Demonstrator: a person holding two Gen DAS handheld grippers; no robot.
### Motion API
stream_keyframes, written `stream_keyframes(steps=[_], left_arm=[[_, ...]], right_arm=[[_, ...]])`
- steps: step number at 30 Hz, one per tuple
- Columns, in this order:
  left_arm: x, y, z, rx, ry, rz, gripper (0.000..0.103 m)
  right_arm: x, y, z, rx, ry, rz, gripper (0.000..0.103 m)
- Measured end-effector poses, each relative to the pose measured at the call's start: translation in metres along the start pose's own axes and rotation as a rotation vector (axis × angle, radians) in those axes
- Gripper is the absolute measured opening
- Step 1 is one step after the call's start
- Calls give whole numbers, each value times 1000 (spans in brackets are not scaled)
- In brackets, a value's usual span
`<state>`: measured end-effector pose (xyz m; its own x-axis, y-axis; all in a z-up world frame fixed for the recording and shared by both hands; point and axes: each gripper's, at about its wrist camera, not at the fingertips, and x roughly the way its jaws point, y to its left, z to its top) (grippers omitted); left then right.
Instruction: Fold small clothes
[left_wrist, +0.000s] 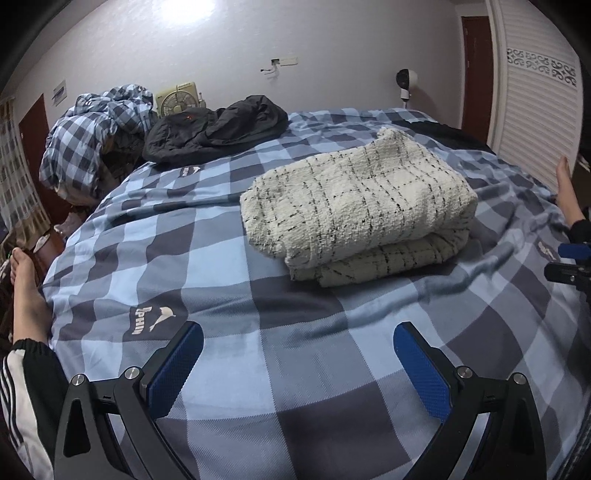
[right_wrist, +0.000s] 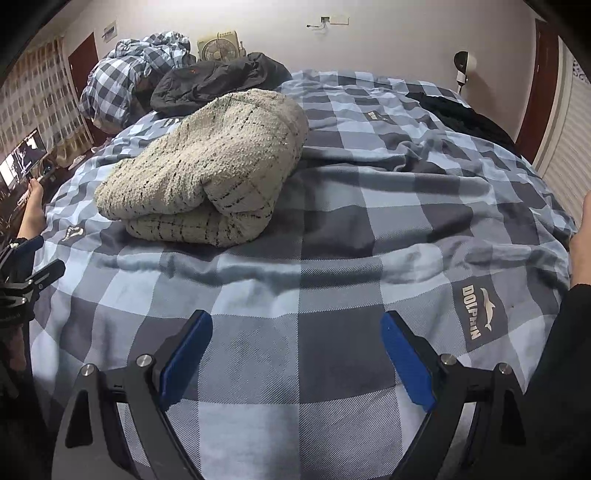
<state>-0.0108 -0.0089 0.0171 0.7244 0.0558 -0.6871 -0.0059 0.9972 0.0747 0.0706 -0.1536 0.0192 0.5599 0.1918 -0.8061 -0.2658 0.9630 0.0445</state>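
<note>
My left gripper (left_wrist: 297, 349) and right gripper (right_wrist: 297, 341) sit at bottom of frame, jaws apart and empty. Mid-frame lies the cream knit garment (left_wrist: 354, 206), folded on the checked bedspread (left_wrist: 229, 413) (bulky, soft); a shallow pinch could undo its fold.

Bed (left_wrist: 295, 369) under checked blue cover; pale wall (left_wrist: 332, 44) beyond, lit by a bright glare (left_wrist: 188, 9). Fan (left_wrist: 177, 101) at the wall; louvred white door (left_wrist: 532, 110) right, curtain (right_wrist: 33, 107) left.
</note>
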Motion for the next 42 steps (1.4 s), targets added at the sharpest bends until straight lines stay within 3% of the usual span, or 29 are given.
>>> stream_keyframes(steps=[42], left_arm=[[-5,5,2,-2,-26,32,103]], right_arm=[[-2,-1,-3,-5,9,-16,90]])
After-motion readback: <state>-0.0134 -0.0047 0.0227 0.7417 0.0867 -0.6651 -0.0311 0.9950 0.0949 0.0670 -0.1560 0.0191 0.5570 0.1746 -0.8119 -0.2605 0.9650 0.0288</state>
